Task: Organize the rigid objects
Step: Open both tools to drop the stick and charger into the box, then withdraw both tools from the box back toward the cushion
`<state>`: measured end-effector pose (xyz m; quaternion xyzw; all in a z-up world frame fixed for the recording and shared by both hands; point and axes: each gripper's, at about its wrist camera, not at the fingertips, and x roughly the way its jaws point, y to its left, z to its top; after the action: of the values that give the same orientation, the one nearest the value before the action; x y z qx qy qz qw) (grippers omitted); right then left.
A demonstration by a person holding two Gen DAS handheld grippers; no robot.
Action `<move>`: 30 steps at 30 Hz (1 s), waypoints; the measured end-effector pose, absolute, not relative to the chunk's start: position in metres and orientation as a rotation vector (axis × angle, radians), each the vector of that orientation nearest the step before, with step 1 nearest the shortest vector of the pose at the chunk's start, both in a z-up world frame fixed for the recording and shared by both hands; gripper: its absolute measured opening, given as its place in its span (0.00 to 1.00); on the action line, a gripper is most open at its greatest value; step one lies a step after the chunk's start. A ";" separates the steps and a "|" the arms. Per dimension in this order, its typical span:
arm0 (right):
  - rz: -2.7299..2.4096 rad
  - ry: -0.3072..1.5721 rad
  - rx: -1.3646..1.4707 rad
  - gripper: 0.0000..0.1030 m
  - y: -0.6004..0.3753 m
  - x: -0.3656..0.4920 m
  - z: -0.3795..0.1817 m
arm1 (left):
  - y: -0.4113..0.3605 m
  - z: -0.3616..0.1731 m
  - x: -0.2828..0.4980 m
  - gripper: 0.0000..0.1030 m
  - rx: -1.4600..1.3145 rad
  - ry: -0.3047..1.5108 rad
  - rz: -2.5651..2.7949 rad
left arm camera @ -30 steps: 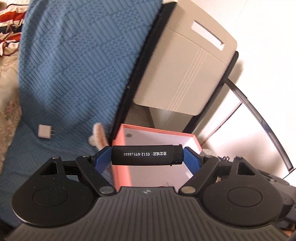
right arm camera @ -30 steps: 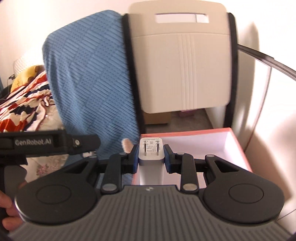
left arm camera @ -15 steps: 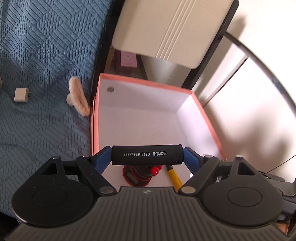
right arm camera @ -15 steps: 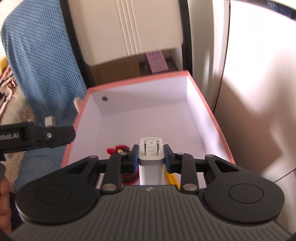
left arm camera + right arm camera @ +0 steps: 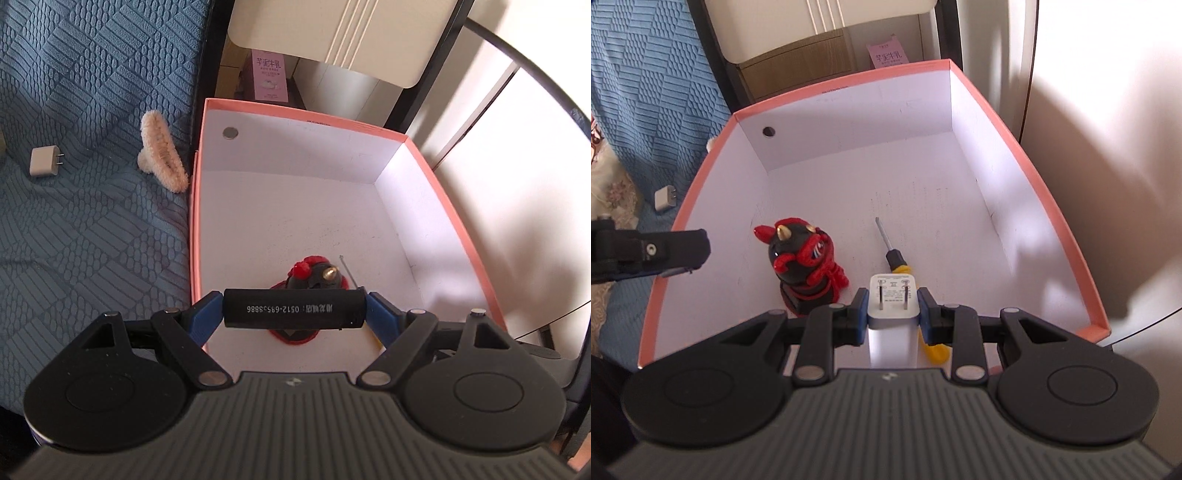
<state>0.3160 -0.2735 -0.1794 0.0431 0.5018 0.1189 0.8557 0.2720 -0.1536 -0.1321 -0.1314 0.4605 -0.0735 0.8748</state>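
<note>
Over the open pink-rimmed white cardboard box (image 5: 443, 192), my left gripper (image 5: 294, 314) clamps a black cylindrical lighter (image 5: 293, 309) crosswise; my right gripper (image 5: 893, 309) pinches a white two-prong plug adapter (image 5: 893, 300), prongs forward, above the box's near end.

I'm in a home, prob. a bedroom or living rm. To my left there's a blue quilted textured bedspread (image 5: 92, 221) w/ a small white two-prong wall charger (image 5: 43, 161) and a fluffy cream hair claw clip (image 5: 162, 152) lying on it. Beyond it, a floral cream and red-striped blanket (image 5: 605, 184). Ahead: a beige plastic chair back w/ black metal frame (image 5: 354, 33), a pink milk carton w/ Chinese print (image 5: 269, 75) on the floor, plain white wall (image 5: 524, 177), sunlit.
</note>
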 end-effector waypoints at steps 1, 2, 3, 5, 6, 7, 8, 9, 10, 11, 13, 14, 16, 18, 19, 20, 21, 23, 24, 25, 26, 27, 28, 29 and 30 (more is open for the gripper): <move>0.251 1.051 0.092 0.30 -0.274 0.315 -0.178 | -0.152 -0.131 0.273 0.85 -0.281 0.961 -0.153; 0.253 1.043 0.093 0.30 -0.274 0.315 -0.176 | -0.150 -0.130 0.274 0.85 -0.290 0.963 -0.157; 0.254 1.036 0.094 0.30 -0.274 0.315 -0.174 | -0.150 -0.129 0.275 0.87 -0.292 0.966 -0.163; 0.250 1.031 0.100 0.32 -0.275 0.315 -0.169 | -0.152 -0.125 0.277 0.88 -0.265 0.963 -0.174; 0.249 1.029 0.107 0.32 -0.276 0.314 -0.166 | -0.153 -0.122 0.278 0.88 -0.250 0.956 -0.176; 0.249 1.025 0.113 0.32 -0.276 0.314 -0.162 | -0.154 -0.118 0.278 0.88 -0.239 0.951 -0.179; 0.246 1.018 0.116 0.32 -0.275 0.314 -0.159 | -0.153 -0.115 0.278 0.88 -0.233 0.943 -0.188; 0.244 1.010 0.118 0.32 -0.273 0.315 -0.155 | -0.154 -0.110 0.278 0.88 -0.229 0.933 -0.196; 0.244 1.000 0.120 0.32 -0.271 0.315 -0.150 | -0.153 -0.105 0.278 0.88 -0.222 0.921 -0.206; 0.245 0.987 0.123 0.32 -0.269 0.315 -0.145 | -0.152 -0.100 0.277 0.88 -0.213 0.905 -0.212; 0.251 0.957 0.132 0.32 -0.263 0.315 -0.133 | -0.148 -0.088 0.274 0.88 -0.205 0.871 -0.212; 0.255 0.942 0.134 0.32 -0.259 0.313 -0.127 | -0.144 -0.081 0.272 0.88 -0.204 0.854 -0.212; 0.263 0.909 0.131 0.32 -0.251 0.310 -0.114 | -0.137 -0.066 0.267 0.88 -0.200 0.808 -0.213; 0.275 0.875 0.128 0.33 -0.243 0.305 -0.102 | -0.129 -0.051 0.262 0.88 -0.193 0.759 -0.209; 0.276 0.859 0.133 0.33 -0.240 0.303 -0.096 | -0.124 -0.044 0.258 0.88 -0.194 0.737 -0.206; 0.279 0.845 0.140 0.33 -0.237 0.301 -0.090 | -0.119 -0.038 0.255 0.88 -0.196 0.717 -0.206; 0.284 0.830 0.146 0.33 -0.233 0.298 -0.085 | -0.114 -0.033 0.251 0.88 -0.199 0.699 -0.206; 0.289 0.806 0.144 0.33 -0.226 0.293 -0.077 | -0.104 -0.025 0.242 0.88 -0.205 0.672 -0.205; 0.295 0.792 0.141 0.33 -0.221 0.291 -0.074 | -0.099 -0.022 0.238 0.88 -0.204 0.659 -0.204; 0.304 0.777 0.137 0.33 -0.217 0.289 -0.071 | -0.095 -0.020 0.233 0.88 -0.201 0.645 -0.201; 0.311 0.767 0.131 0.33 -0.213 0.286 -0.068 | -0.091 -0.017 0.228 0.88 -0.195 0.632 -0.196; 0.318 0.758 0.124 0.33 -0.209 0.283 -0.065 | -0.086 -0.014 0.224 0.88 -0.185 0.621 -0.191; 0.327 0.748 0.119 0.33 -0.205 0.280 -0.063 | -0.082 -0.010 0.219 0.88 -0.172 0.604 -0.181; 0.339 0.736 0.115 0.33 -0.201 0.277 -0.060 | -0.077 -0.006 0.212 0.88 -0.166 0.580 -0.167; 0.350 0.730 0.112 0.33 -0.196 0.274 -0.059 | -0.071 -0.002 0.208 0.88 -0.164 0.565 -0.156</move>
<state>0.2745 -0.1960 -0.0589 0.0544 0.3549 0.1701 0.9177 0.2078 -0.0713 -0.0021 -0.0807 0.2781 -0.0768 0.9541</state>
